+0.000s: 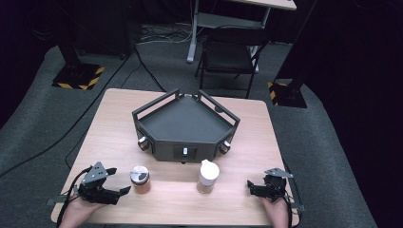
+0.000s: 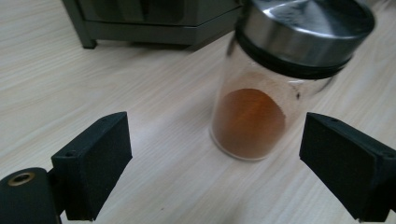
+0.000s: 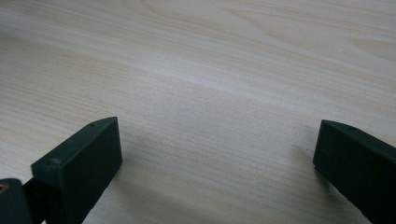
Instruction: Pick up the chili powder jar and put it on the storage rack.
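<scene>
A glass jar point(image 1: 140, 179) with a steel lid and orange-brown powder stands upright on the table's near left. My left gripper point(image 1: 121, 180) lies just left of it, open. In the left gripper view the jar point(image 2: 252, 121) stands just beyond the gripper point(image 2: 217, 170), whose pads touch nothing. A second jar point(image 1: 207, 176) with a white lid and brownish contents stands near the middle front. My right gripper point(image 1: 249, 187) rests at the near right, pointing toward that jar, open. In the right gripper view, bare wood lies between the jaws of that gripper point(image 3: 215, 168).
A dark grey five-sided tray point(image 1: 185, 121) with raised rails and front knobs takes up the table's middle, just behind both jars. The wooden table point(image 1: 109, 123) has bare room on either side of it. A black chair point(image 1: 233, 52) stands beyond the far edge.
</scene>
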The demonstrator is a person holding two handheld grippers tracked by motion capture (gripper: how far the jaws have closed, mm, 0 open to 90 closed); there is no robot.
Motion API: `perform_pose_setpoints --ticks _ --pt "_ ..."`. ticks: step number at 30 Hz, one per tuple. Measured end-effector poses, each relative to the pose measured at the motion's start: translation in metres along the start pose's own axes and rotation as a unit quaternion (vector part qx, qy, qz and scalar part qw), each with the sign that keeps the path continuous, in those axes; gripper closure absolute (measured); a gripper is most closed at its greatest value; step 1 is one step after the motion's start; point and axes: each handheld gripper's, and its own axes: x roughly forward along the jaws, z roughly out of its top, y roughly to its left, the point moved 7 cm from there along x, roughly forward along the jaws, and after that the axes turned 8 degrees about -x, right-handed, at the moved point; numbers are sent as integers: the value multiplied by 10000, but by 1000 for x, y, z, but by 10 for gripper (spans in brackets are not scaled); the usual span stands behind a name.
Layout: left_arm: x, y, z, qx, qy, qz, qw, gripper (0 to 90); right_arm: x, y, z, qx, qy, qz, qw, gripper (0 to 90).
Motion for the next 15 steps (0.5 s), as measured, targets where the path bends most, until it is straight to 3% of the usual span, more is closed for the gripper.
perform_pose_setpoints --ticks 9,15 --pt "13 -16 8 208 38 -142 9997 85 1 0 1 5 3 1 10000 0" --pt "23 -25 8 221 73 -67 9997 84 1 0 1 7 3 -4 10000 0"
